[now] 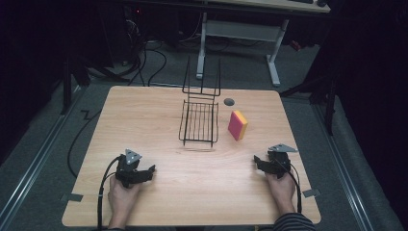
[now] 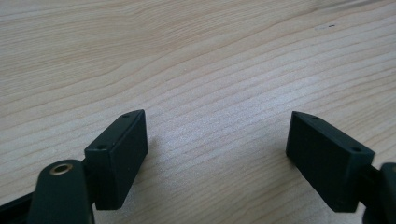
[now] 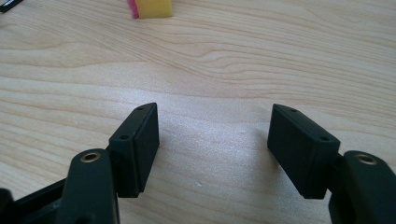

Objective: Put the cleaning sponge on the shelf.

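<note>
A black wire rack (image 1: 199,122) stands near the middle of the wooden table (image 1: 144,115), its tall back toward the far edge. To its right a pink and yellow sponge (image 1: 237,125) stands on edge; its lower part appears at the top of the right gripper view (image 3: 152,8). My left gripper (image 1: 150,172) rests at the near left, held by a hand, and is open with bare wood between its jaws (image 2: 217,140). My right gripper (image 1: 258,162) sits at the near right, open too (image 3: 215,135), well short of the sponge.
A small dark round hole (image 1: 229,101) marks the table behind the sponge. Cables trail from both grippers off the near edge. Beyond the table lie a grey floor, black cables and a white desk frame (image 1: 240,33).
</note>
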Demonstrator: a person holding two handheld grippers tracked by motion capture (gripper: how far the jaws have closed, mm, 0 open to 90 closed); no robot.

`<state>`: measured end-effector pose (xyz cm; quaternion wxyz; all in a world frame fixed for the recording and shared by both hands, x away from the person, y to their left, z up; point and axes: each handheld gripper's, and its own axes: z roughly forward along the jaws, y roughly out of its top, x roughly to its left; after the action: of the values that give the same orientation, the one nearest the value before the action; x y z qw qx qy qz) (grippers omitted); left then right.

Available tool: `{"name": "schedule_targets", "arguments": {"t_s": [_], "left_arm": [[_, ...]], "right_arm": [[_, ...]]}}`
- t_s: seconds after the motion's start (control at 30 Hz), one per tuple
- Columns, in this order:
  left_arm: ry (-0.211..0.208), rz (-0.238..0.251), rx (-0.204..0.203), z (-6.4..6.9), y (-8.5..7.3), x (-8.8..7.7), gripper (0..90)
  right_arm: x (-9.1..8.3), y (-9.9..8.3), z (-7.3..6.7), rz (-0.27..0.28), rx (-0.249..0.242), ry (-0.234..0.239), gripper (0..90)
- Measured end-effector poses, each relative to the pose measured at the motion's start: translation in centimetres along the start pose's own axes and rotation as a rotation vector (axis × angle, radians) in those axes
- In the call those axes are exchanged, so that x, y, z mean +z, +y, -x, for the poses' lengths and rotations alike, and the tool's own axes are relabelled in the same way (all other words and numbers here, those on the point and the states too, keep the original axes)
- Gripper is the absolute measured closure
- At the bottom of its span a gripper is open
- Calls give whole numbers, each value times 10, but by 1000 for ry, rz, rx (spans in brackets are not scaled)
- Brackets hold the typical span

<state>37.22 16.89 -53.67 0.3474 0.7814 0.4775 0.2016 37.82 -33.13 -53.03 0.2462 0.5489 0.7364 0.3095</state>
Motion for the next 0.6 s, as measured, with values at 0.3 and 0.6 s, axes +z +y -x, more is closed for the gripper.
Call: {"name": "schedule_targets", "arguments": {"t_s": [0.3,0.6], "left_arm": [[0,0,0,0,0,0,213],[0,0,0,0,0,0,213]], "right_arm": [[0,0,-1,-2,6,0,347],[0,0,-1,-2,3,3,340]]}}
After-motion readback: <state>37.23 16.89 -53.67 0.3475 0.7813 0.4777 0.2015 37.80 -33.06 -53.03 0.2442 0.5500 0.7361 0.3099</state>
